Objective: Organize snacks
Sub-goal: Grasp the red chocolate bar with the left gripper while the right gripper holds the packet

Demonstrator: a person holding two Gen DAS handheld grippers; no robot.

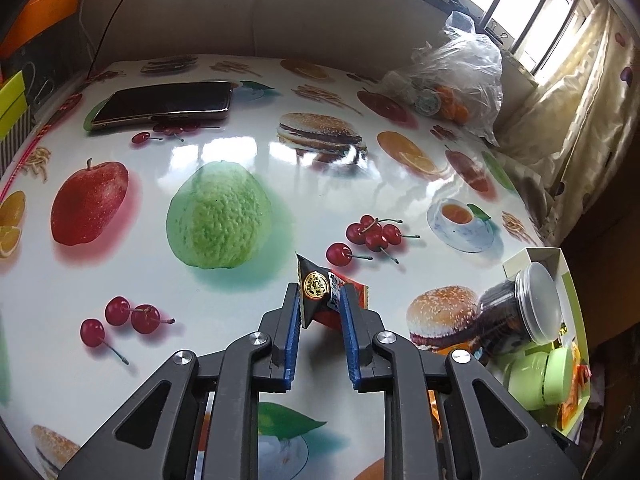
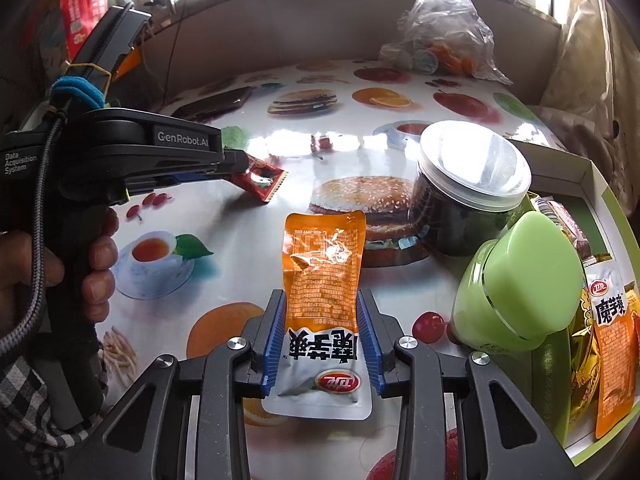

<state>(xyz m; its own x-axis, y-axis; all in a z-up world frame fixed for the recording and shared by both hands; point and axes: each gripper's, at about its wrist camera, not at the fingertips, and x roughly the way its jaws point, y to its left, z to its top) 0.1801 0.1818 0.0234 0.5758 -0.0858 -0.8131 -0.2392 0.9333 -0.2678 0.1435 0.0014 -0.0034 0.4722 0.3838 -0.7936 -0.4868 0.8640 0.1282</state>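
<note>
In the left wrist view my left gripper point(image 1: 320, 293) is shut on a small red and black snack packet point(image 1: 316, 280), held just above the fruit-print tablecloth point(image 1: 224, 308). The right wrist view shows the same left gripper point(image 2: 240, 165) from the side, in a person's hand, with the red packet point(image 2: 262, 179) sticking out of its tips. My right gripper point(image 2: 322, 298) is shut on an orange and white snack pouch point(image 2: 324, 264), its pads pressing the pouch's two long edges. At the right stands a white and green box point(image 2: 592, 178) with more snack packets point(image 2: 614, 340) in it.
A dark-filled jar with a clear lid point(image 2: 472, 184) and a pale green lidded container point(image 2: 520, 284) stand beside the box. A phone point(image 1: 164, 104) lies at the far left and a plastic bag of items point(image 1: 452, 76) at the far right. Curtains hang beyond the table's right edge.
</note>
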